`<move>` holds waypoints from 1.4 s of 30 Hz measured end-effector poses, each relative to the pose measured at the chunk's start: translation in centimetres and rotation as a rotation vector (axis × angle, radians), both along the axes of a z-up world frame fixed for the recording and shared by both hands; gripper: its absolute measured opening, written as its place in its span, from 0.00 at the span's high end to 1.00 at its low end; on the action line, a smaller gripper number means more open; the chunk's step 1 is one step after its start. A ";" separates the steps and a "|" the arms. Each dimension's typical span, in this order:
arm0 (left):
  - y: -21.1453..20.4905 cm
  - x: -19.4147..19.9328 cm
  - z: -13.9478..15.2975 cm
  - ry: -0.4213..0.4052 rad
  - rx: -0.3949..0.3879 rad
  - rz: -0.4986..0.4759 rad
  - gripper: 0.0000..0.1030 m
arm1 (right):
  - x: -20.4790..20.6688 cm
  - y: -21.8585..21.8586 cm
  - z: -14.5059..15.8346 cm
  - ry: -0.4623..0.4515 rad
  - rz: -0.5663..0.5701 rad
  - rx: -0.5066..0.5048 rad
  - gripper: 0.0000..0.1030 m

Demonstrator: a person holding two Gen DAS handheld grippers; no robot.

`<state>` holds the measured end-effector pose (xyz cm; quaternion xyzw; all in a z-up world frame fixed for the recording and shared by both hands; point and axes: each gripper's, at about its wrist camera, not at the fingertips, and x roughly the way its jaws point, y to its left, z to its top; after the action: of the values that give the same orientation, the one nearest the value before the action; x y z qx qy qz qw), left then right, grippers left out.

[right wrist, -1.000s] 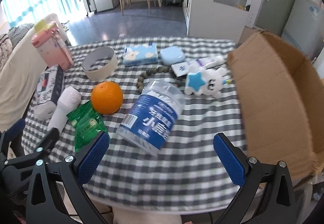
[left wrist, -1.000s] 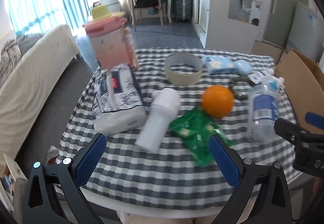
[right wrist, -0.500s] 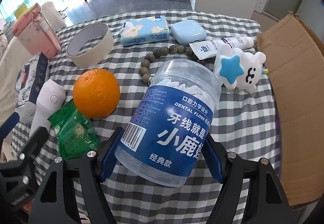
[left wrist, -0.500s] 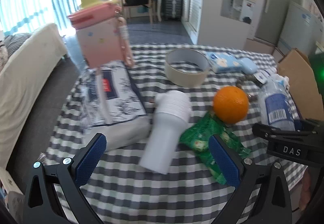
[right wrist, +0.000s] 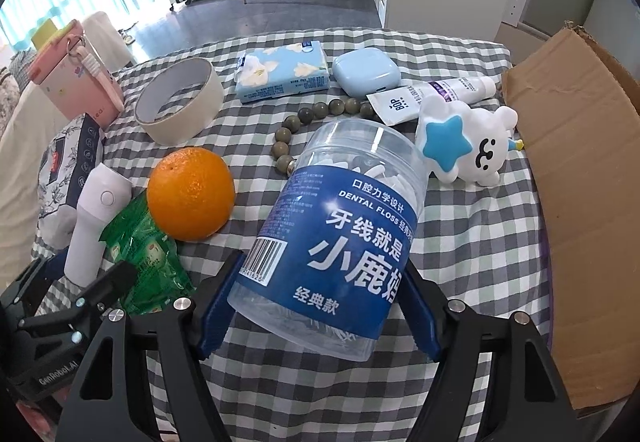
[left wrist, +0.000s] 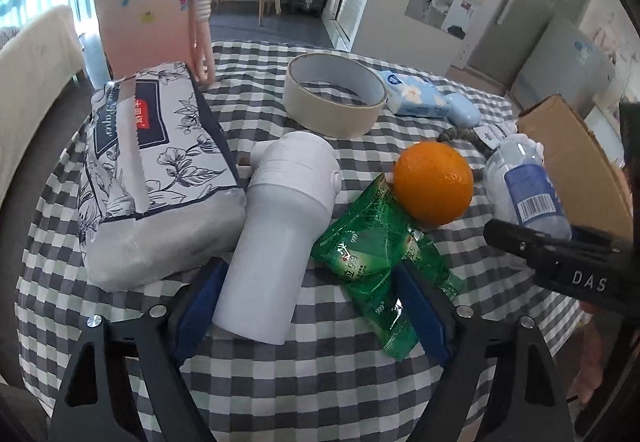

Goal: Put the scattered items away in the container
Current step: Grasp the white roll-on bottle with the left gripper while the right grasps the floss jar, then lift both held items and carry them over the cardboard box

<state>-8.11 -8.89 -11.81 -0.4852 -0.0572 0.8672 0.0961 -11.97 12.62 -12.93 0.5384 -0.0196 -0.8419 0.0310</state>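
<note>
My right gripper is shut on a clear dental floss jar with a blue label, its pads pressed on both sides of the jar's lower end. The jar lies tilted on the checked tablecloth. My left gripper is low over the table with its jaws closing. A white cylindrical device and a green packet lie between them. The left pad is beside the device, and the right pad rests over the packet. An open cardboard box stands at the right edge.
An orange, a tape roll, a floral tissue pack and a pink bottle are on the left. A blue tissue pack, blue case, tube, beads and star plush toy lie farther back.
The right gripper came down and closed on the floss jar. The left gripper dropped toward the white device and green packet, and its jaws narrowed around them.
</note>
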 end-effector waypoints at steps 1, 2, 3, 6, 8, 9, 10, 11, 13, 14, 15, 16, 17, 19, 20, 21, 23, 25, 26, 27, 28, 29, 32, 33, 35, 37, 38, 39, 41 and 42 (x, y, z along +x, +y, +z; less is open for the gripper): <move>0.0 0.1 0.1 -0.001 0.001 -0.001 0.19 | 0.0 -0.1 0.0 0.000 0.000 -0.001 0.30; -0.1 0.1 0.1 -0.003 0.004 -0.002 0.20 | 0.0 0.0 0.0 0.001 0.000 -0.003 0.30; -0.3 0.2 0.2 -0.005 0.011 -0.002 0.20 | 0.1 0.0 0.1 0.003 -0.002 -0.005 0.30; -0.9 0.4 0.6 -0.008 0.024 0.009 0.22 | 0.1 0.0 0.3 0.010 -0.004 -0.004 0.30; -1.5 0.6 0.9 -0.005 0.034 0.010 0.27 | 0.1 0.0 0.4 0.013 -0.005 -0.002 0.30; -1.8 0.7 1.0 -0.006 0.042 0.014 0.27 | 0.1 0.0 0.4 0.014 -0.006 -0.003 0.30; -2.0 0.7 1.0 -0.007 0.043 0.020 0.28 | 0.1 0.0 0.4 0.013 -0.006 -0.001 0.30; -2.3 0.7 1.0 -0.012 0.042 0.030 0.28 | 0.1 0.0 0.4 0.013 -0.005 0.002 0.30; -2.8 0.7 0.9 -0.024 0.054 0.039 0.28 | 0.1 -0.1 0.4 0.013 -0.004 0.001 0.30; -3.1 0.8 0.9 -0.026 0.057 0.047 0.28 | 0.2 -0.1 0.4 0.013 -0.003 0.001 0.30; -3.3 0.9 1.0 -0.025 0.058 0.051 0.28 | 0.2 -0.1 0.4 0.015 -0.002 0.003 0.30; -3.5 1.0 1.1 -0.022 0.052 0.056 0.28 | 0.2 -0.2 0.4 0.015 -0.003 0.004 0.30; -3.6 1.2 1.4 -0.013 0.044 0.062 0.28 | 0.2 -0.3 0.4 0.015 -0.003 0.005 0.30; -3.8 1.2 1.5 -0.006 0.035 0.074 0.28 | 0.2 -0.4 0.4 0.015 -0.004 0.008 0.30; -3.7 1.0 1.4 -0.011 0.017 0.083 0.28 | 0.2 -0.4 0.3 0.015 -0.003 0.009 0.30; -3.5 0.7 1.1 -0.019 -0.016 0.094 0.28 | 0.2 -0.5 0.3 0.015 -0.003 0.010 0.30; -3.2 0.3 0.6 -0.029 -0.054 0.099 0.28 | 0.2 -0.5 0.3 0.013 -0.003 0.010 0.30; -2.8 0.2 0.4 -0.024 -0.077 0.103 0.29 | 0.2 -0.5 0.2 0.010 -0.005 0.011 0.30; -2.4 0.1 0.4 -0.021 -0.093 0.097 0.37 | 0.2 -0.6 0.2 0.008 -0.004 0.015 0.31; -2.1 0.0 0.3 -0.021 -0.111 0.089 0.52 | 0.2 -0.7 0.2 0.008 -0.004 0.023 0.31; -1.6 -0.1 0.2 -0.022 -0.135 0.089 0.57 | 0.1 -0.8 0.1 0.007 -0.003 0.029 0.31; -1.3 -0.2 0.1 -0.018 -0.158 0.094 0.57 | 0.1 -1.0 0.0 0.005 0.000 0.042 0.31; -0.8 -0.3 0.0 -0.012 -0.181 0.096 0.59 | 0.1 -1.2 -0.3 -0.001 0.004 0.064 0.32; -0.8 -0.3 0.0 -0.011 -0.182 0.097 0.60 | 0.1 -1.3 -0.5 -0.007 0.004 0.069 0.32; -0.8 -0.3 0.0 -0.010 -0.182 0.102 0.60 | 0.1 -1.3 -0.4 -0.004 0.003 0.071 0.32; -0.5 -0.4 -0.1 -0.011 -0.188 0.104 0.62 | 0.3 -1.2 -0.1 0.004 0.000 0.069 0.33; -0.4 -0.4 -0.1 -0.012 -0.193 0.106 0.63 | 0.4 -1.1 0.2 0.011 -0.003 0.065 0.33; -0.2 -0.3 -0.1 -0.011 -0.200 0.108 0.64 | 0.4 -1.1 0.4 0.016 -0.005 0.065 0.34; 0.0 -0.1 0.1 -0.010 -0.209 0.107 0.65 | 0.6 -0.9 0.8 0.029 -0.012 0.062 0.35; 0.2 0.1 0.3 -0.005 -0.220 0.109 0.65 | 0.7 -0.9 0.9 0.029 -0.012 0.064 0.35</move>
<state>-8.05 -8.68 -11.52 -0.4910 0.0117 0.8711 -0.0050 -11.30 11.71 -12.03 0.5267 0.0046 -0.8500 0.0090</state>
